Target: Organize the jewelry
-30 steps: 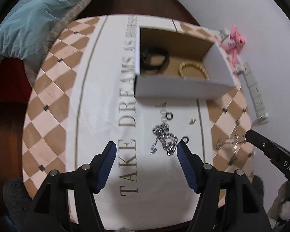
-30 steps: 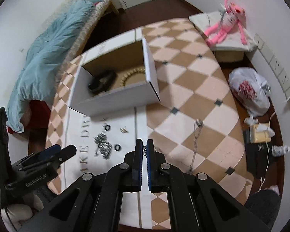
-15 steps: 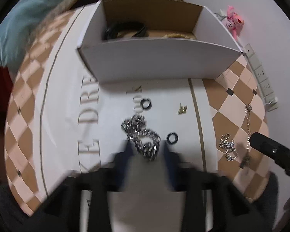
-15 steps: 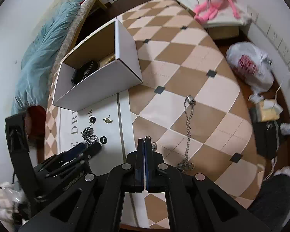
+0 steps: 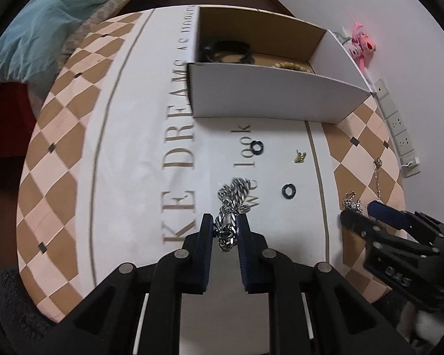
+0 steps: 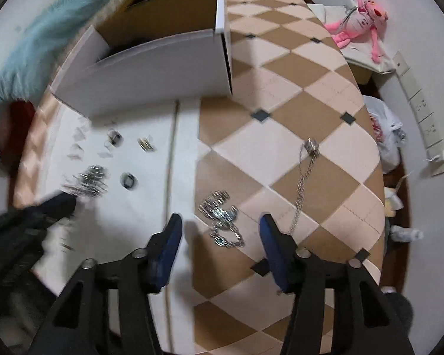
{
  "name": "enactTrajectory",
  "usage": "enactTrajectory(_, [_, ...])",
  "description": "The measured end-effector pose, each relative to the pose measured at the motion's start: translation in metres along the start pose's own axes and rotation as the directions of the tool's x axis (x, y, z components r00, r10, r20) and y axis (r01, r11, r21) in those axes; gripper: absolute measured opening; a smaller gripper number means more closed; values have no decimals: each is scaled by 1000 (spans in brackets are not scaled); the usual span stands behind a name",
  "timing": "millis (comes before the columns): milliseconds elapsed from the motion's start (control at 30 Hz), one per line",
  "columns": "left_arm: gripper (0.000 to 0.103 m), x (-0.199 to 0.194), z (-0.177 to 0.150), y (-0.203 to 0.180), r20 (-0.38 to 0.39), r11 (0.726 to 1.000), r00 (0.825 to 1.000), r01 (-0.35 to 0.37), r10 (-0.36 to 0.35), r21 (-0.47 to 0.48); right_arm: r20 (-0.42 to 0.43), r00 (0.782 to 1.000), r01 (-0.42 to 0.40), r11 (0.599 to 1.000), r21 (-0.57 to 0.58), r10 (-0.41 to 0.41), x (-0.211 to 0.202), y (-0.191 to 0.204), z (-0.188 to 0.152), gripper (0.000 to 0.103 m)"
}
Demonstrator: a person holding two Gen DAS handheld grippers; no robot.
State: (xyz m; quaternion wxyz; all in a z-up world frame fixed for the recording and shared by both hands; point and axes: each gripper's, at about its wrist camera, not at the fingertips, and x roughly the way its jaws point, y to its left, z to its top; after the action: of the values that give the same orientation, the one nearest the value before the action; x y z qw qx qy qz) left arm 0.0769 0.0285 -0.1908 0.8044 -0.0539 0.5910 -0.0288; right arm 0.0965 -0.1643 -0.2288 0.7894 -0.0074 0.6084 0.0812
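Note:
My left gripper [image 5: 225, 224] is shut on a thick silver chain [image 5: 232, 201] that lies on the white cloth; the chain also shows blurred in the right wrist view [image 6: 90, 179]. My right gripper [image 6: 220, 226] is open, its fingers on either side of a bunched silver chain [image 6: 222, 222] on the checkered cloth. A thin silver necklace [image 6: 306, 177] lies to its right. Two black rings [image 5: 257, 147] [image 5: 288, 190] and a small gold piece [image 5: 299, 156] lie on the cloth. The white box [image 5: 266, 94] holds a black bracelet [image 5: 228, 51] and a gold bead bracelet [image 5: 290, 66].
The table carries a white and checkered cloth [image 5: 74, 136]. A bed with a teal blanket [image 5: 44, 23] stands at the left. A pink plush toy [image 6: 361, 20] and a power strip [image 5: 396, 124] lie along the wall at the right. A white plastic bag [image 6: 381, 130] is on the floor.
My left gripper went from wide open to shut on the thick silver chain. My right gripper went from shut to open and moved down over the bunched silver chain.

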Motion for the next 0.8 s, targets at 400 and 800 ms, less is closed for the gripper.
enactTrajectory(400, [13, -36, 18, -10, 61, 997, 996, 73, -72, -21, 110, 985, -144, 985, 95, 134, -47, -14, 16, 6])
enactTrajectory(800, [12, -112, 105, -31, 212, 977, 954, 211, -213, 32, 262, 919, -316, 948, 40, 295, -133, -6, 105, 6])
